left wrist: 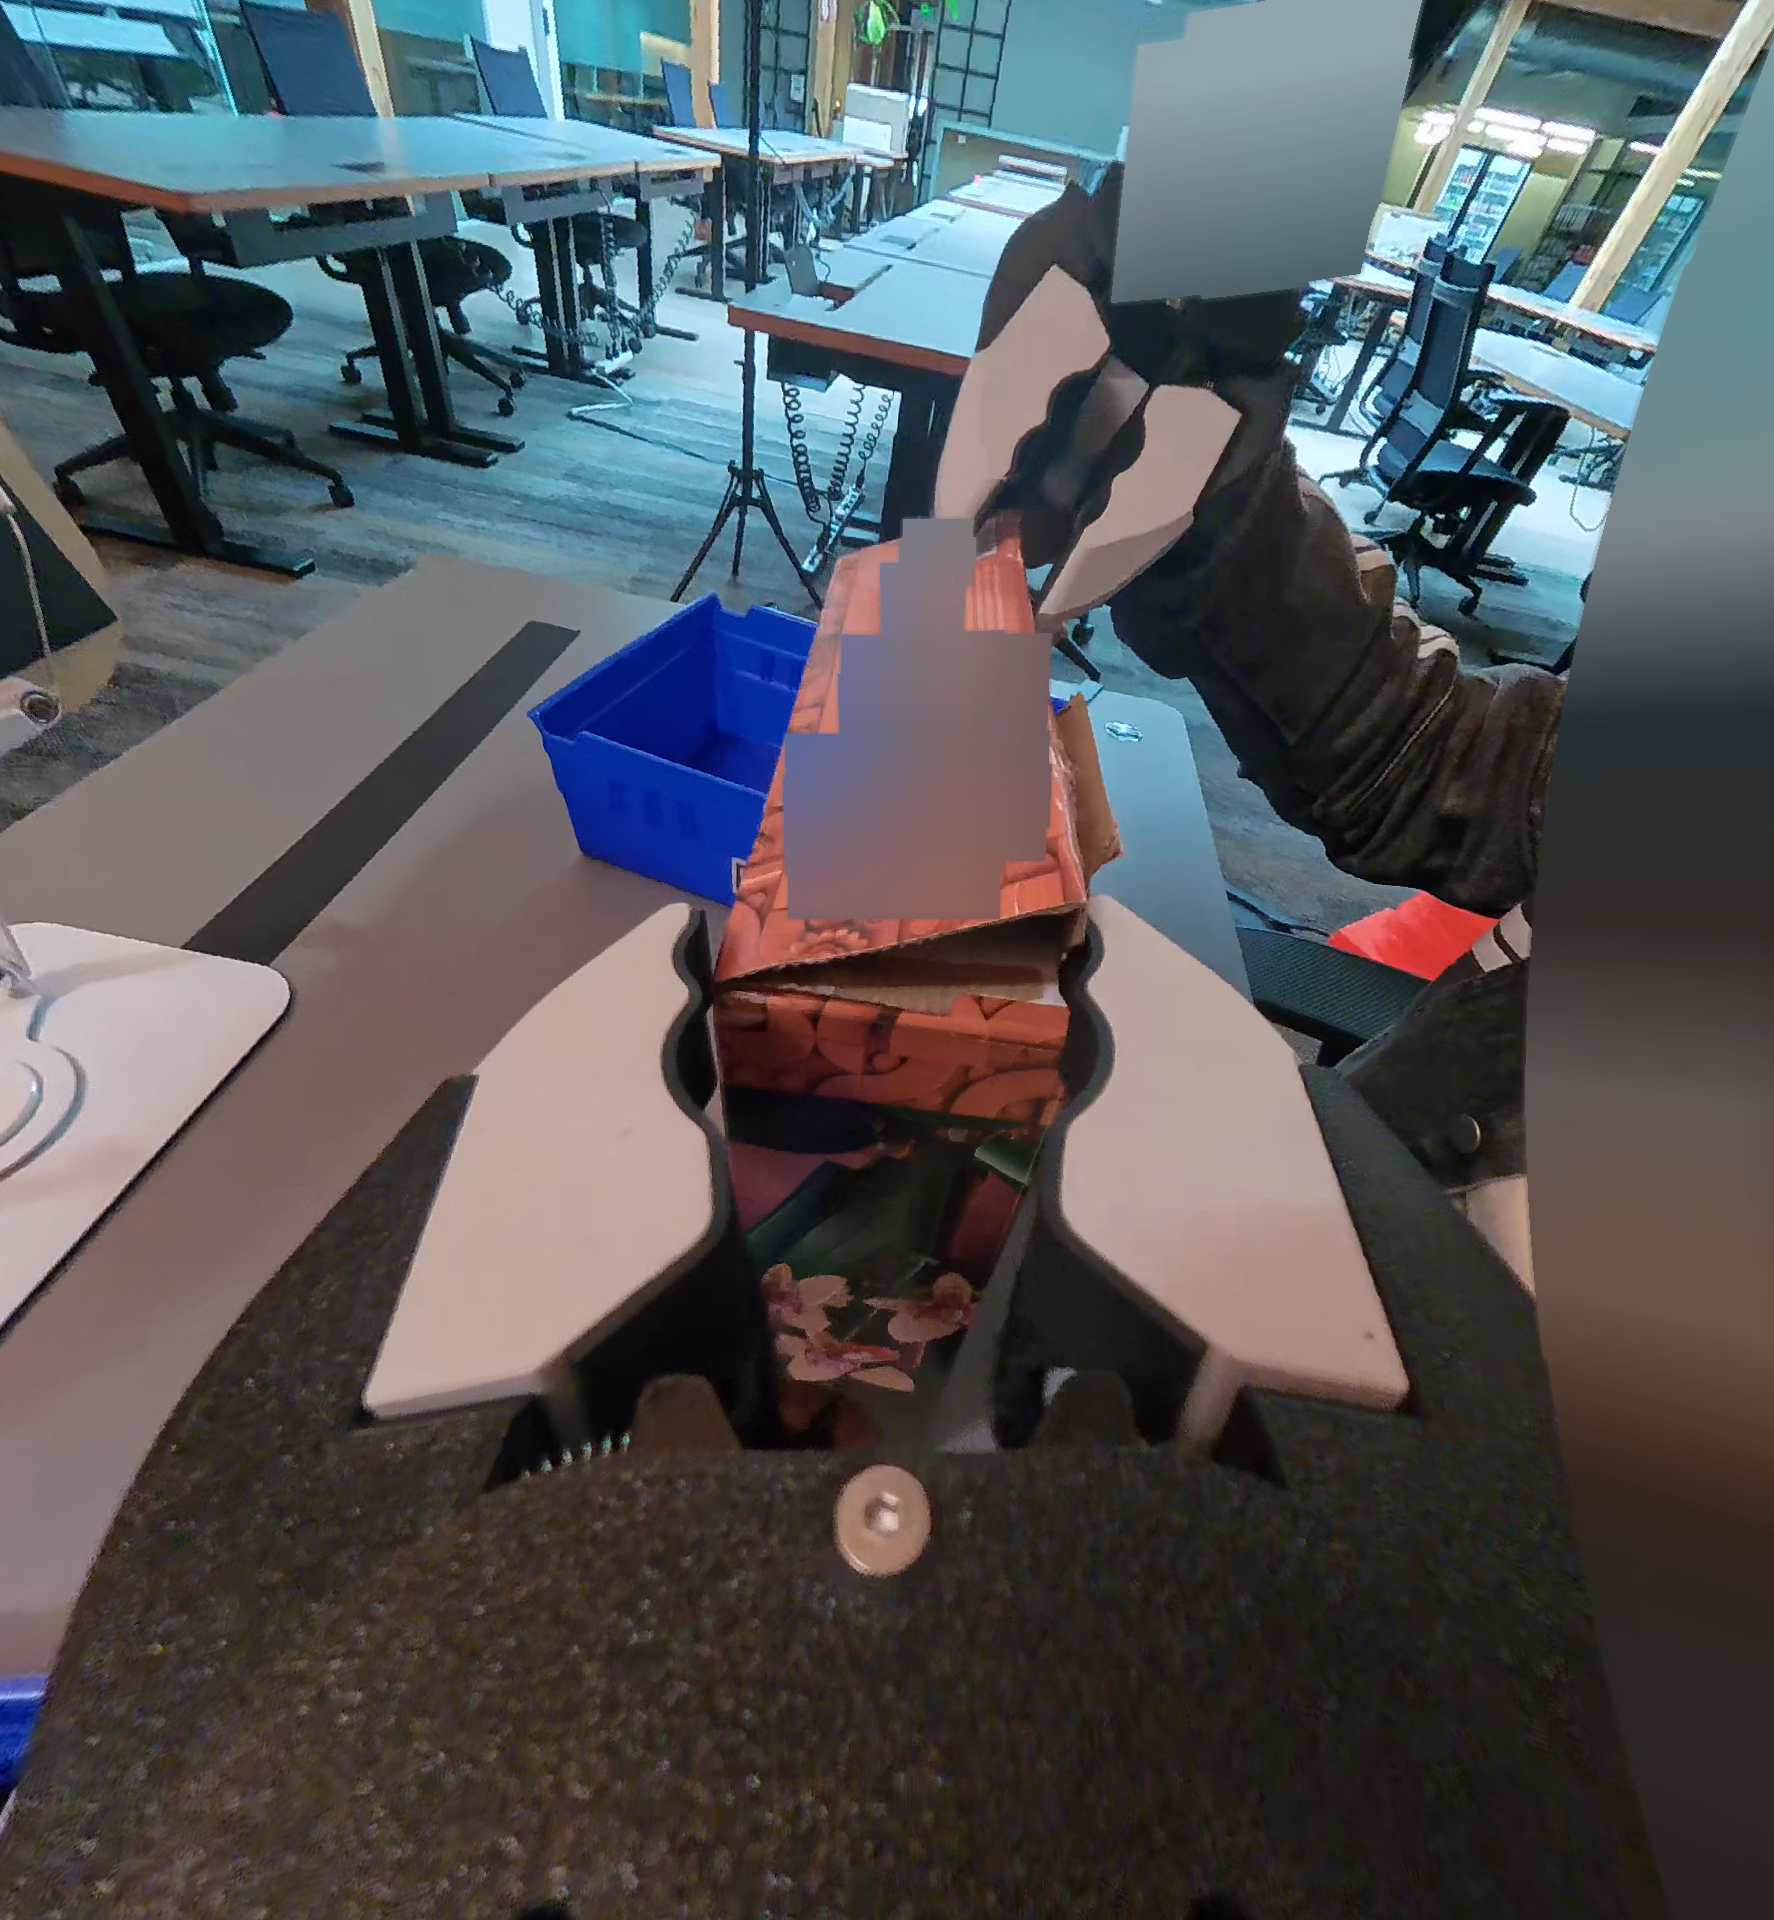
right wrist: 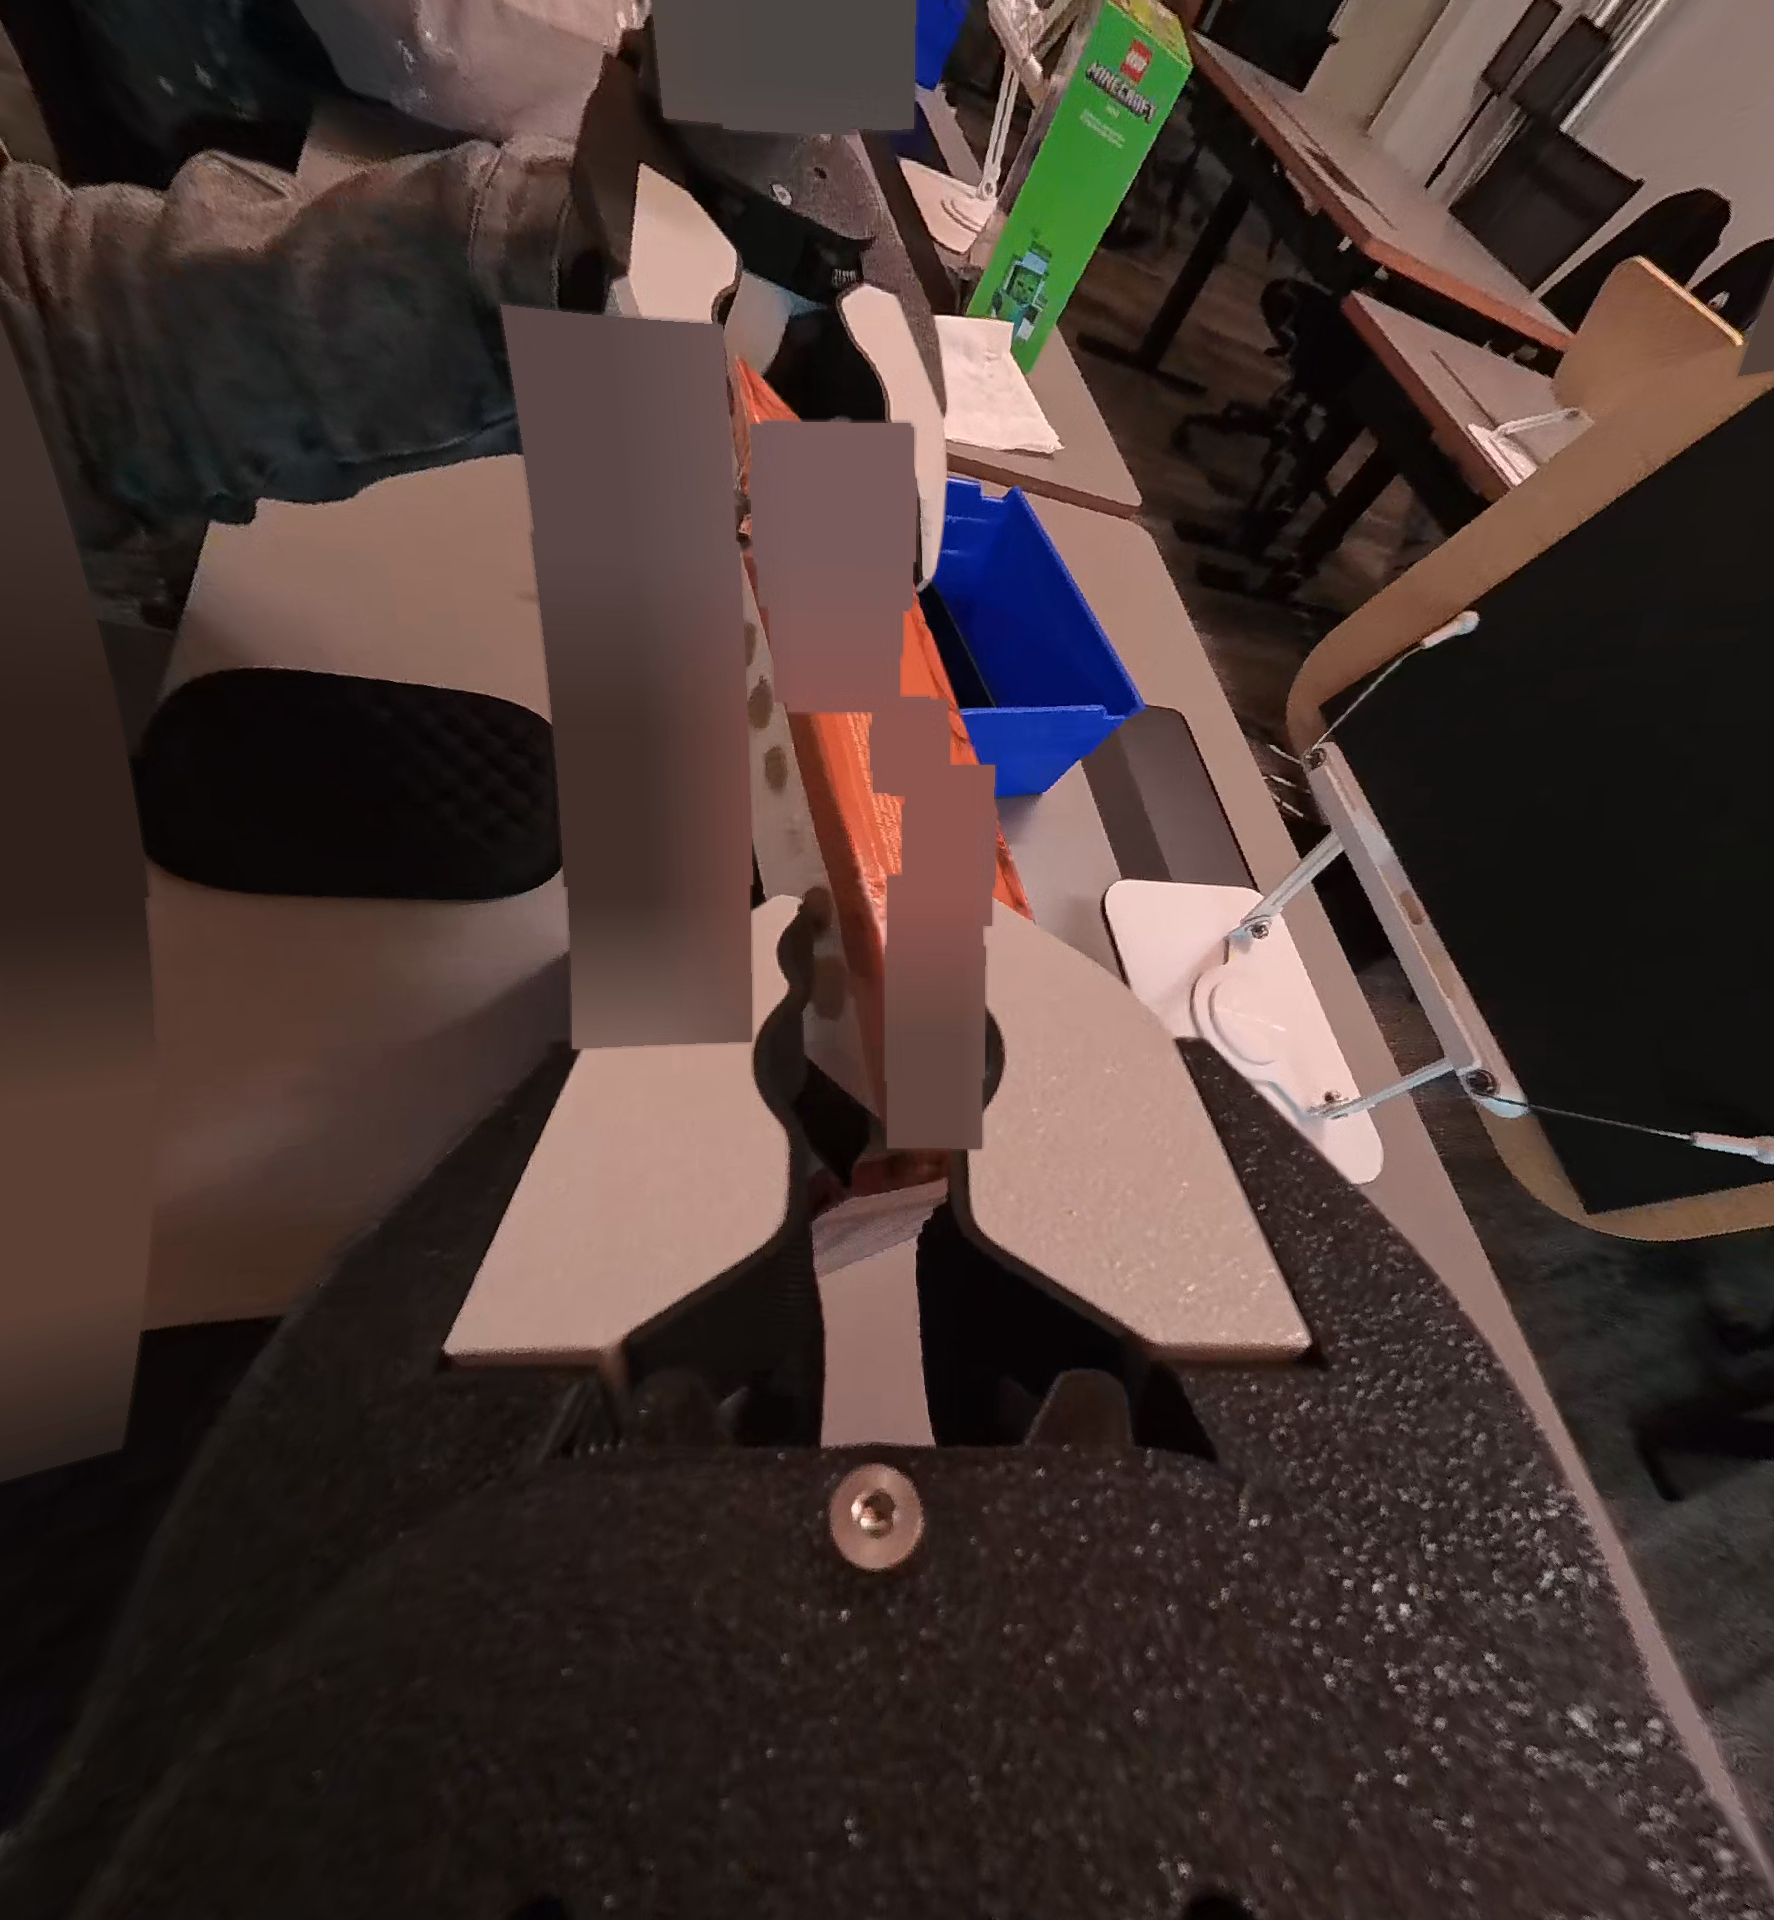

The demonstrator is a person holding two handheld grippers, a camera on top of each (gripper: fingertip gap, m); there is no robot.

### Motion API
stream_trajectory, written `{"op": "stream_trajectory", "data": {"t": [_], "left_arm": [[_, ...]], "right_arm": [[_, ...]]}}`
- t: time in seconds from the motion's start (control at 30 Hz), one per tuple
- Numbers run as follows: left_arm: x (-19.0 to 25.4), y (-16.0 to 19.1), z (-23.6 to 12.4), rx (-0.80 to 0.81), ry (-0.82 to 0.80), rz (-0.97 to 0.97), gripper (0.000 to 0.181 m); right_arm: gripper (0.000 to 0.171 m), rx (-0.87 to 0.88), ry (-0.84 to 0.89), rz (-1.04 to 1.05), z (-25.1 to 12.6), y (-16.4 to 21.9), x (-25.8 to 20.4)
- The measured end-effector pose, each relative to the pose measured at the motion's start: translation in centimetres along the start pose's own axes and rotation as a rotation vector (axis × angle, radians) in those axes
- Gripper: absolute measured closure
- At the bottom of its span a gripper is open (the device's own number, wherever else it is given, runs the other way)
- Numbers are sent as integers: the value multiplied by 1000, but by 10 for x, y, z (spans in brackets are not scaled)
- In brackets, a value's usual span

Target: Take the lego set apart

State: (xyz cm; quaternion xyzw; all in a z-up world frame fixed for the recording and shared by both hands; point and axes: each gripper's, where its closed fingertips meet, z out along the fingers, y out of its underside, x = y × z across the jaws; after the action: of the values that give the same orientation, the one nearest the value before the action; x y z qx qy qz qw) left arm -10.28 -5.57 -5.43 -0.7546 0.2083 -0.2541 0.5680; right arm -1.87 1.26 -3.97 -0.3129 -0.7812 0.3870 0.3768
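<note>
Your left gripper point(left wrist: 888, 1049) has its fingers clamped on the two sides of the orange lego box point(left wrist: 893, 1049), held above the table point(left wrist: 363, 831) with its long axis running straight away from you. The right gripper point(left wrist: 1054, 509) sits at the far end, fingers closed on the raised top flap point(left wrist: 997, 587); in the right wrist view the box edge point(right wrist: 852, 935) runs between that gripper's fingers. The coming move looks like peeling this flap up and away (the opening faces up and away from the left fingers). The blue bin point(left wrist: 654, 769) stands just left of the box; the right side is open air past the table edge.
</note>
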Motion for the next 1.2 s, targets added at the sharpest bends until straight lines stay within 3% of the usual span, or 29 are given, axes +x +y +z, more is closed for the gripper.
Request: {"op": "stream_trajectory", "data": {"t": [0.2, 0.33, 0.5, 0.73, 1.03, 1.2], "left_arm": [[-2, 0, -2, 9, 18, -15, 118], [-2, -1, -2, -23, 63, -67, 122], [0, 1, -2, -33, 32, -9, 121], [6, 2, -2, -66, 45, 43, 121], [13, -1, -3, -96, 66, 97, 118], [17, -28, -22, 42, -39, 253, 126]], "right_arm": [[153, -7, 105, -219, 3, 1, -1], [154, -4, 110, -220, 0, -4, 0], [154, -42, 127, -262, 2, 0, 0], [155, -114, 235, -495, 7, 8, -2], [158, -214, -41, -354, 4, 11, -12], [158, -269, -52, -395, 5, 11, -11]]}}
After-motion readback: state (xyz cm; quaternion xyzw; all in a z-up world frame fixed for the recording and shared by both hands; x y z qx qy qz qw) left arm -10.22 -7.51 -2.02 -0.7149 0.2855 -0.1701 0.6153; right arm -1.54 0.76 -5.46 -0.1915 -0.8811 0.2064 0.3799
